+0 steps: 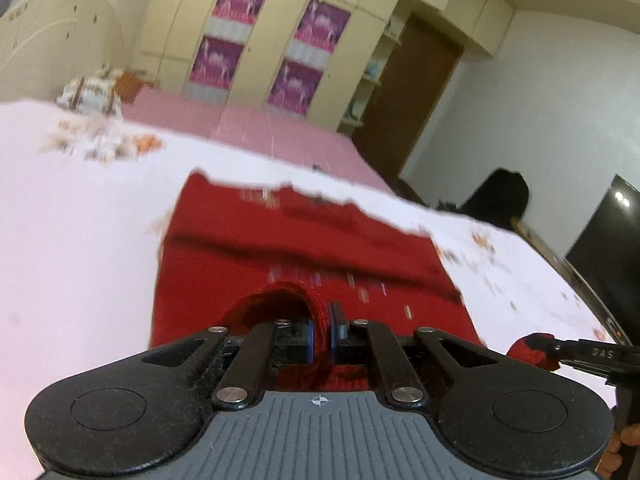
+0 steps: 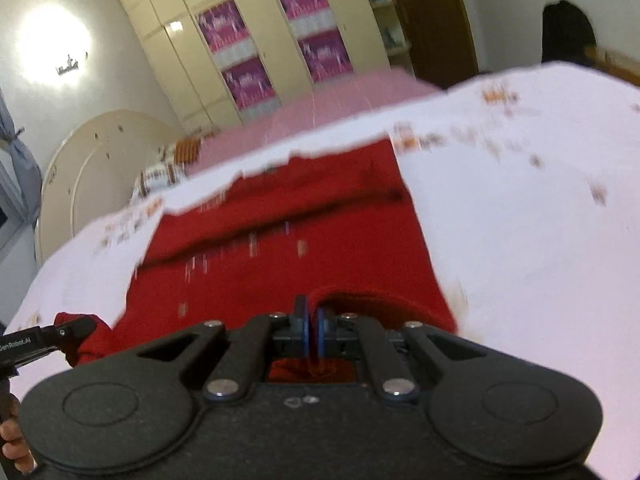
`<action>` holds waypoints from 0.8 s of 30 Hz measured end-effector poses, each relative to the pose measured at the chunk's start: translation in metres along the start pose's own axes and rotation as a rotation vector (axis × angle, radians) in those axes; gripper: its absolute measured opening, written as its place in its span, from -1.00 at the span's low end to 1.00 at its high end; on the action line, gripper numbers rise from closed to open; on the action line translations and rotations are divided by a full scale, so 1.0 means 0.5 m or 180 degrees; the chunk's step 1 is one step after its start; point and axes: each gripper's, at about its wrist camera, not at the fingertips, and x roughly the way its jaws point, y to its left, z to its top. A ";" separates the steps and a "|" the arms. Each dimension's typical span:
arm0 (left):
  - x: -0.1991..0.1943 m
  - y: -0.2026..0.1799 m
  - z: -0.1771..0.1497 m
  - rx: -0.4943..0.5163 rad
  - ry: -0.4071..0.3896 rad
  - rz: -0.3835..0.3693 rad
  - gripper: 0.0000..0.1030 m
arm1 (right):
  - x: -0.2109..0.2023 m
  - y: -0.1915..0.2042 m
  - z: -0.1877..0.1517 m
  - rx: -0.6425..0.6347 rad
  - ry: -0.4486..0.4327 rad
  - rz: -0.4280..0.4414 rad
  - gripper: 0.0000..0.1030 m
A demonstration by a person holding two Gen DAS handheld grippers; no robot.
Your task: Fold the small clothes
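With my left gripper [image 1: 321, 330] and right gripper [image 2: 311, 330] each pinched on the red sweater's [image 1: 304, 248] near edge, uneven lifting could skew the fold.

At the centre of the frame we see a red knitted garment [image 1: 304, 256] flecked with small pale dashes. It lies on a white bed sheet [image 1: 80, 220] printed with orange-brown motifs. Upper centre, cream wardrobe doors [image 1: 272, 32] carry purple posters.
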 end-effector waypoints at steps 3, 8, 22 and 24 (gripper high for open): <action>0.061 0.005 0.056 -0.0005 -0.0127 0.0065 -0.87 | 0.059 0.001 0.065 -0.0060 -0.0138 0.0008 -0.90; 0.195 0.027 0.131 -0.0015 -0.0226 0.0206 -0.87 | 0.187 -0.007 0.163 -0.0143 -0.0292 -0.0007 -0.90; 0.508 0.069 0.221 -0.0030 0.0176 0.0810 -0.86 | 0.508 -0.080 0.258 0.0016 0.0021 -0.0251 -0.88; 0.520 0.073 0.221 -0.0037 0.0233 0.0904 -0.86 | 0.529 -0.082 0.255 -0.0005 0.0034 -0.0315 -0.67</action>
